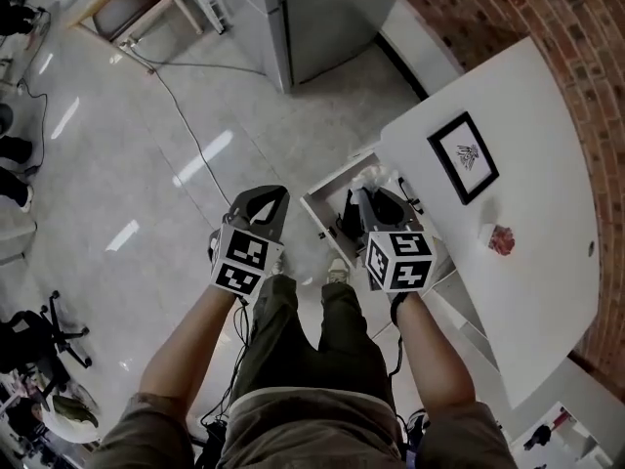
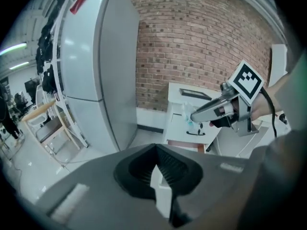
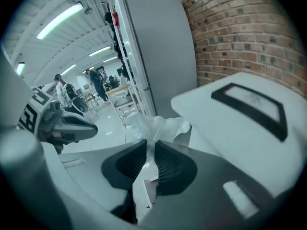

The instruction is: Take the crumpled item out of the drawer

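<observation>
The right gripper (image 3: 147,143) has its tongs pressed in on the crumpled item (image 3: 158,127), a wad of thin clear plastic that fans out beyond the tips. In the head view the same gripper (image 1: 367,195) holds the wad (image 1: 373,176) over the open drawer (image 1: 314,213) of the white cabinet (image 1: 527,164). From the left gripper view the wad (image 2: 187,115) hangs at the tongs' tip, raised in front of the cabinet's upper edge and clear of the drawer. The left gripper (image 2: 156,147) has its tongs pressed together with nothing between them; it hangs over the floor just beside the drawer (image 1: 264,195), apart from the right one. On the cabinet top lie a framed picture (image 1: 464,156) and a small red object (image 1: 502,239), well apart from both grippers.
</observation>
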{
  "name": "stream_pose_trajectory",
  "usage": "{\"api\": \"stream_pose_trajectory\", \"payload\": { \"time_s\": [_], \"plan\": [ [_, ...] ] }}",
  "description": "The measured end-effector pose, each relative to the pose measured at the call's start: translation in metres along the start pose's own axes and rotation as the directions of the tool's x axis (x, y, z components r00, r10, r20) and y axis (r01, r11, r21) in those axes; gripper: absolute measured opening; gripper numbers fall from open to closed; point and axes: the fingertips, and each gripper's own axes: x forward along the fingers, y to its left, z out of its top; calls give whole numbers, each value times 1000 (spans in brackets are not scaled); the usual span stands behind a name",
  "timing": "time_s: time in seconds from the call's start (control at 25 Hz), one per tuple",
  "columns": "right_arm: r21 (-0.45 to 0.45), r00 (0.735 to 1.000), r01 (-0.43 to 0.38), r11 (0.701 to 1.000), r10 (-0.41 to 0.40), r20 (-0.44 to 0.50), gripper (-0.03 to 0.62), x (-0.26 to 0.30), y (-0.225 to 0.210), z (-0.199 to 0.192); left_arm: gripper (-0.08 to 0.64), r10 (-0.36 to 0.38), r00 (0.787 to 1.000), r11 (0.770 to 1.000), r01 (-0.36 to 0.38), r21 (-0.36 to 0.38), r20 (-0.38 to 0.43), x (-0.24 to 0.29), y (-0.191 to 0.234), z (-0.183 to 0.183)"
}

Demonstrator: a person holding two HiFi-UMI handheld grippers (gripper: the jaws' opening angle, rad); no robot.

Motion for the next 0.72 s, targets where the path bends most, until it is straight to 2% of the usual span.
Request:
{"api": "stream_pose_trajectory", "payload": {
  "time_s": [0.16, 0.36, 0.56, 0.72],
  "plan": [
    [-56, 995, -20, 998, 25, 93, 81, -51, 15, 61, 0, 26, 997, 1000, -25, -5, 73, -31, 0, 56],
    [-128, 979, -31, 991, 56, 196, 81, -116, 37, 120, 0, 58, 984, 998, -60, 6, 171, -81, -6, 119],
    [-198, 953, -41, 979, 97, 286, 81, -181, 58, 165, 0, 98, 961, 994, -107, 24, 259, -135, -14, 173],
    [-239, 923, -39, 970, 127, 364, 81, -228, 75, 197, 0, 121, 940, 989, -142, 45, 319, -176, -23, 207]
  ]
}}
